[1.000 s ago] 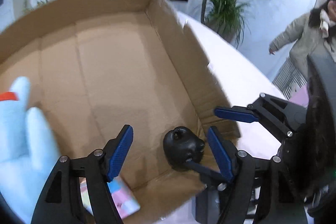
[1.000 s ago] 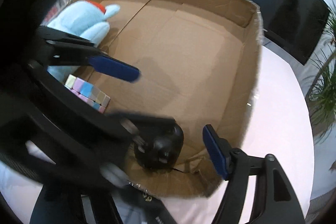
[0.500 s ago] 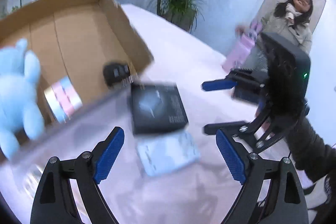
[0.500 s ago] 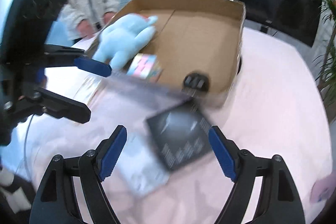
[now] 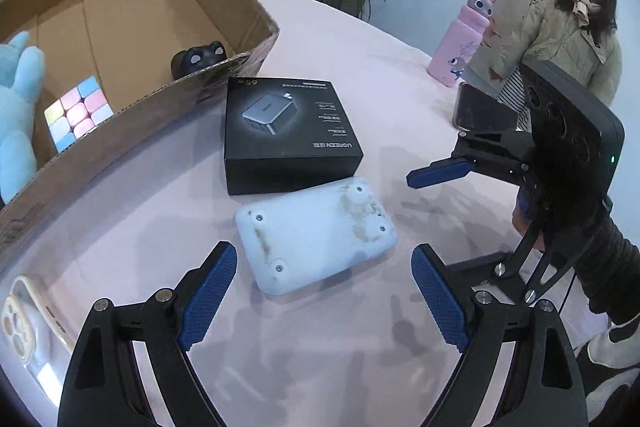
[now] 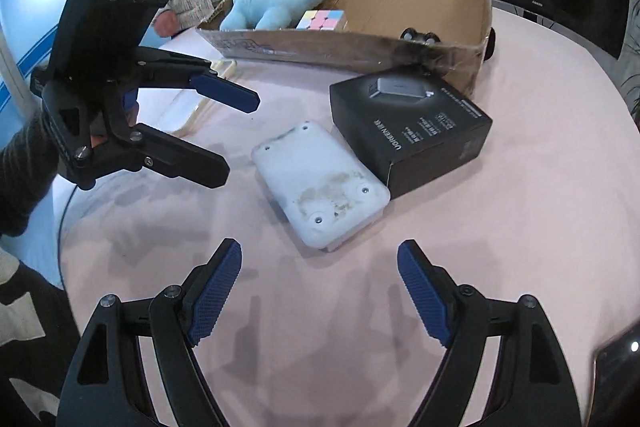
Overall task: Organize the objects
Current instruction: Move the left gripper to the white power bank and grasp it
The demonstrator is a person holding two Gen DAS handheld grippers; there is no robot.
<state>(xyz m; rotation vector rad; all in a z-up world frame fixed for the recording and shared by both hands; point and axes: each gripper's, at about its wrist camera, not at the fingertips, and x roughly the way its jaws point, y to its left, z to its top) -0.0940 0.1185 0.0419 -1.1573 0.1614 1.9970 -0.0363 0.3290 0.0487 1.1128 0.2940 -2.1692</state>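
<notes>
1. Left wrist view: the left tongs [image 5: 324,301] hang released over the pink bench [image 5: 320,355], nothing between the blue pads [image 5: 208,297]. Their jaws have just been opening.
2. Just beyond the pads lies a white case [image 5: 316,233], flat and underside up, touching the near edge of a black charger box [image 5: 290,133].
3. The cardboard box [image 5: 132,131] stands left of the charger box; inside are a blue plush toy [image 5: 16,107], a pastel puzzle cube [image 5: 76,111] and a small black item [image 5: 198,59], perhaps a toy car.
4. The right tongs [image 5: 436,173] reach in from the right of the white case, jaws apart.
5. Right wrist view: the right tongs [image 6: 320,297] are released too, empty, having just widened; the white case [image 6: 320,179] lies just ahead, against the charger box [image 6: 408,131].
6. The left tongs [image 6: 236,131] hover left of the white case, and the cardboard box [image 6: 320,47] stands behind it.
</notes>
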